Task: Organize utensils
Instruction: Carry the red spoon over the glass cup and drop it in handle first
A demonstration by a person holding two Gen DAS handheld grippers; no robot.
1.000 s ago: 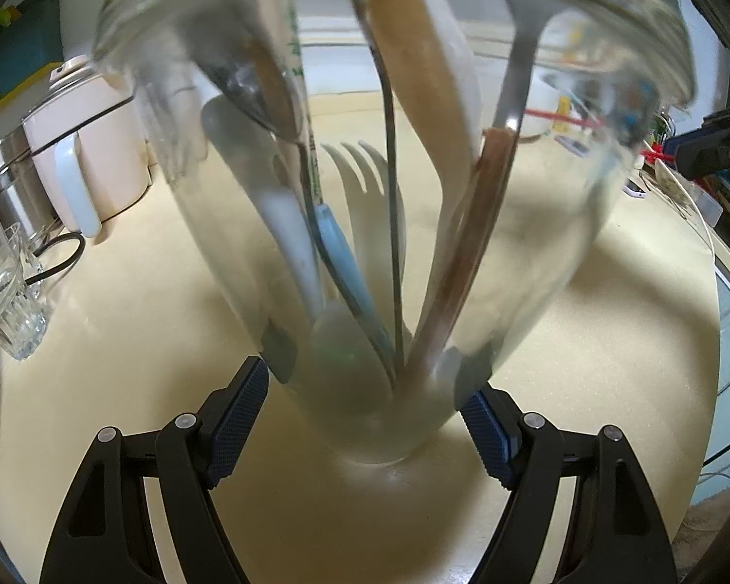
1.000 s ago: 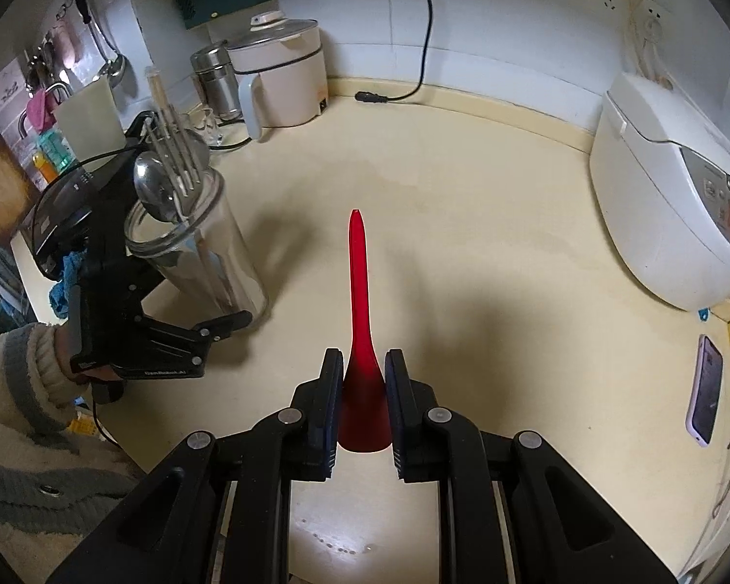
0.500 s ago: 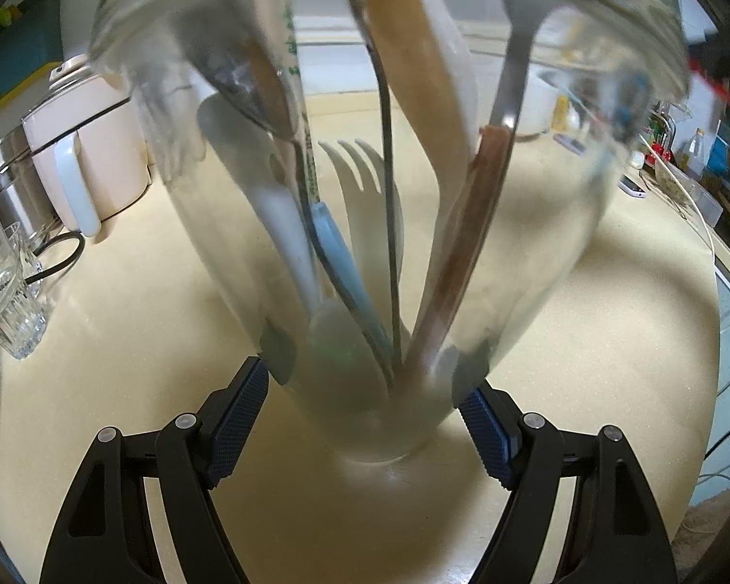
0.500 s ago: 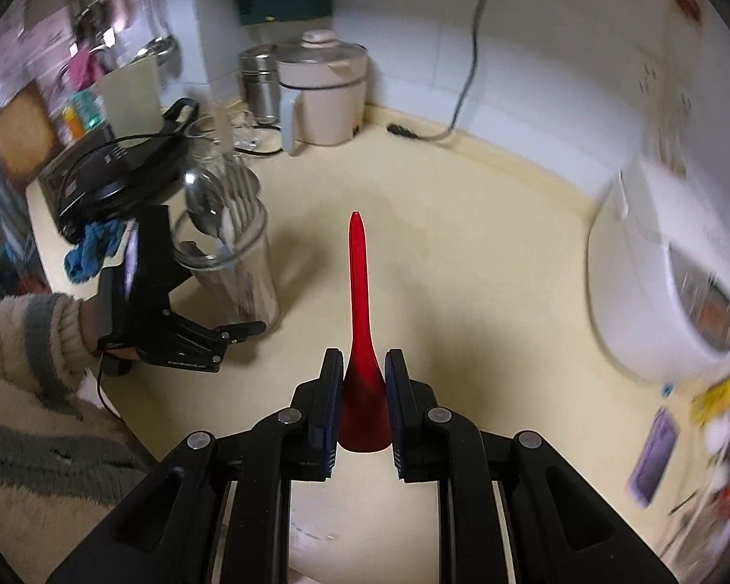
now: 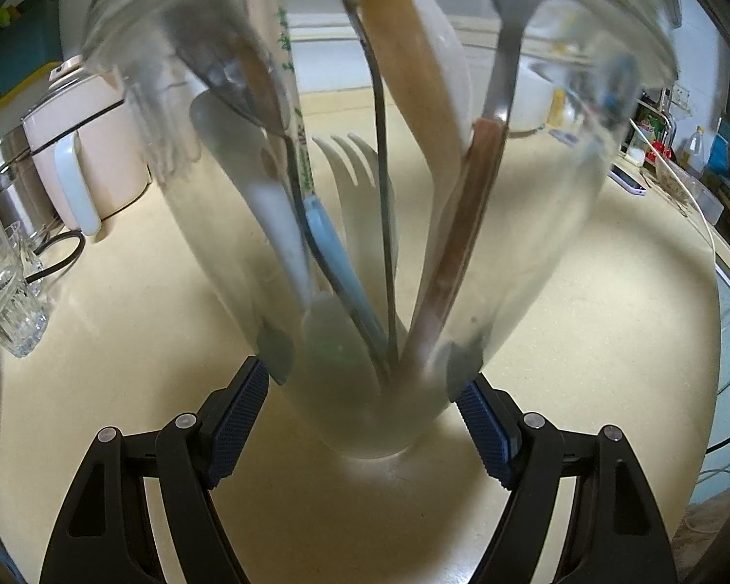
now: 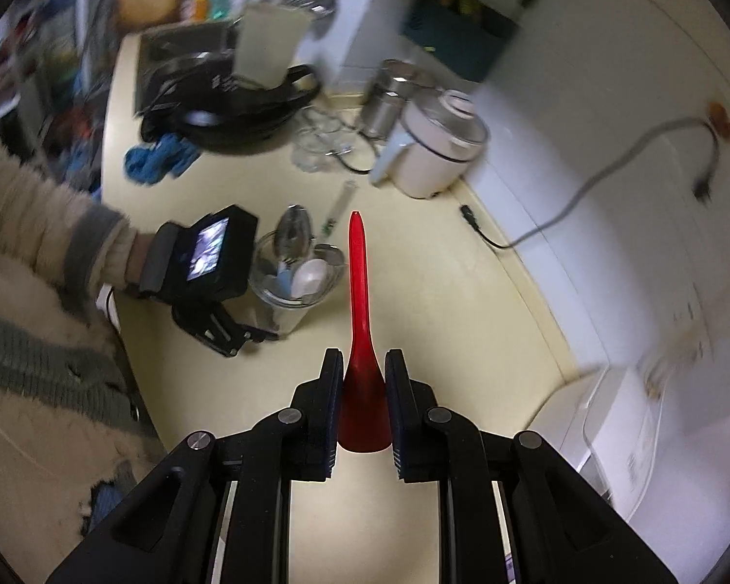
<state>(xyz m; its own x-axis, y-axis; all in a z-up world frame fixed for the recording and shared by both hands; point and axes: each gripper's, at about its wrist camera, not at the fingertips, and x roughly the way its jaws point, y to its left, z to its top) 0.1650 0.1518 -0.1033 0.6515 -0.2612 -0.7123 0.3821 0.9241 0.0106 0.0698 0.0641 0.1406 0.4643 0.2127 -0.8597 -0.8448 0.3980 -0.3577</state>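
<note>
While left tongs clamp glass jar | right tongs clamp red spoon | kettle behind

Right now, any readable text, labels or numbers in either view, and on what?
None reads.
Green print on a white stick in the glass jar: too blurred.
Bottle labels at the counter's far right: too small.
Small screen on the left gripper: picture only.
</note>
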